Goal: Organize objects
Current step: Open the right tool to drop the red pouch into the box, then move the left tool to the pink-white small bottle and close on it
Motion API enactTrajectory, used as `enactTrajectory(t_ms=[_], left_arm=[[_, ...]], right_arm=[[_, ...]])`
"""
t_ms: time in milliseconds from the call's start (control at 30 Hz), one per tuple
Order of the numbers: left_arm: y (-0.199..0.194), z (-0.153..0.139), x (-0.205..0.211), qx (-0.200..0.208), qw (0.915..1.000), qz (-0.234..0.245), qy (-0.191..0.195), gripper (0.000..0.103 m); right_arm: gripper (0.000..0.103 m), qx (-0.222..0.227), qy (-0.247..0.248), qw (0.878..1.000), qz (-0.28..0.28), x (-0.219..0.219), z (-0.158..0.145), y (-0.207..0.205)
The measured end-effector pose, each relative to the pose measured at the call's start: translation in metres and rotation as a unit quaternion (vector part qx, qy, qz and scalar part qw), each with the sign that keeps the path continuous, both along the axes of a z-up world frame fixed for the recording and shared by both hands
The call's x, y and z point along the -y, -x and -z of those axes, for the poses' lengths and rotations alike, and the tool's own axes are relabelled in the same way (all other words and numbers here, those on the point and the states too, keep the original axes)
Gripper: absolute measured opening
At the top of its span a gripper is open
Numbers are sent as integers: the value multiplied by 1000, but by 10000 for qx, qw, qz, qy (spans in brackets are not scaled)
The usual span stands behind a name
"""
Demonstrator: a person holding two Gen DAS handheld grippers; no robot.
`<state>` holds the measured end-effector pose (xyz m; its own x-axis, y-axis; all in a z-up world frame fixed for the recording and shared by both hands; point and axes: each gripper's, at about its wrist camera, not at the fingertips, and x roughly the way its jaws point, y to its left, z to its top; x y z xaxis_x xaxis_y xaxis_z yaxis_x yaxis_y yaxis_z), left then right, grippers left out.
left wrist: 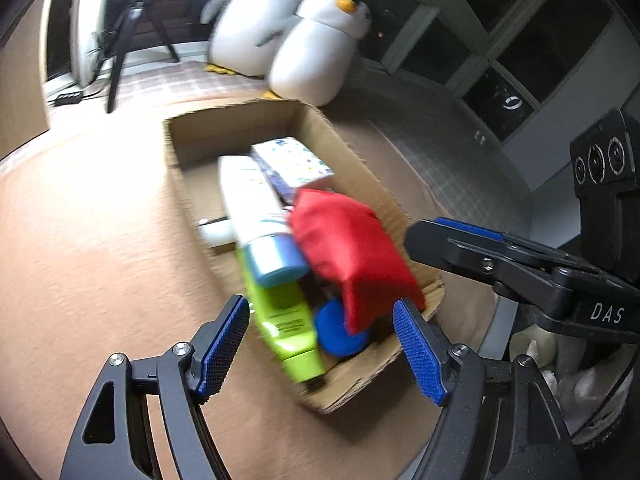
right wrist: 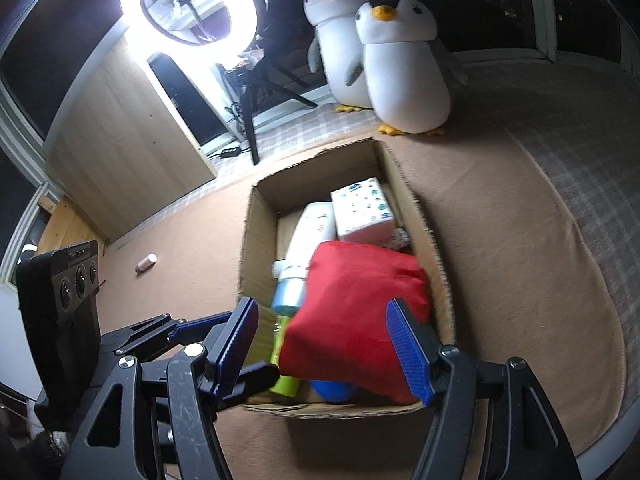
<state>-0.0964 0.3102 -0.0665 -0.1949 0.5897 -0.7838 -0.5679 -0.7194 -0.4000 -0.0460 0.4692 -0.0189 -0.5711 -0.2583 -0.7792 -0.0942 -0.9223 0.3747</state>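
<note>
Left wrist view shows the left hand-held gripper point(left wrist: 320, 344) spread wide, its blue pads flanking the near end of an open cardboard box point(left wrist: 176, 152) without gripping anything. Between the pads, toward 12 o'clock, lie a lime-green tube point(left wrist: 280, 320) and a blue round lid point(left wrist: 334, 330), both inside the box. A red fabric pouch point(left wrist: 352, 252) rests on top of the pile at the box's near right; whether the right pad touches its lower corner cannot be told through the blur. Farther in, a white tube with a light blue cap point(left wrist: 256, 208) points back toward the camera, and a small patterned white carton point(left wrist: 294, 162) sits beyond it. At 3 o'clock the right hand-held gripper point(left wrist: 432, 236) reaches in from the side; only one finger shows here.

Right wrist view shows the right hand-held gripper point(right wrist: 324, 344) also wide open, empty, above the box's near end, with the red pouch point(right wrist: 352, 312) between its pads but not clamped. The left gripper's black finger point(right wrist: 256, 372) pokes in at 8 o'clock beside the green tube point(right wrist: 286, 380). The box sits on a tan carpet point(right wrist: 520, 280). A small pinkish cylinder point(right wrist: 146, 263) lies on the carpet at 9 o'clock, well apart from the box. Two plush penguins point(right wrist: 400, 60) stand beyond the box at 12 o'clock, a lit ring light point(right wrist: 188, 4) on a tripod at 11 o'clock.
</note>
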Motion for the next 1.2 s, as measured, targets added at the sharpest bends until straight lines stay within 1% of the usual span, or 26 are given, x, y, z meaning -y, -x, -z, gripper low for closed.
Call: enactTrajectory(t_ms=[167, 267, 400, 600, 833, 1100, 1200], left_arm=[[9, -2, 40, -69, 9995, -304, 43, 78], [19, -1, 71, -78, 9982, -585, 117, 78], [37, 2, 124, -9, 9942, -1057, 186, 78], [59, 4, 196, -41, 9870, -1576, 324, 78], [90, 9, 265, -88, 9795, -1933, 567, 78], [136, 15, 324, -209, 9731, -2159, 772, 78], [153, 20, 340, -148, 9716, -2264, 673, 78]], right_arm=[[63, -51, 41, 9999, -148, 23, -5, 4], [63, -77, 94, 9996, -273, 40, -7, 7], [63, -68, 214, 9987, -454, 66, -8, 12], [63, -10, 291, 9967, -754, 107, -7, 19], [63, 120, 351, 9944, -994, 149, 0, 22], [63, 333, 367, 9936, -1012, 172, 10, 20], [63, 424, 346, 9938, -973, 176, 15, 18]])
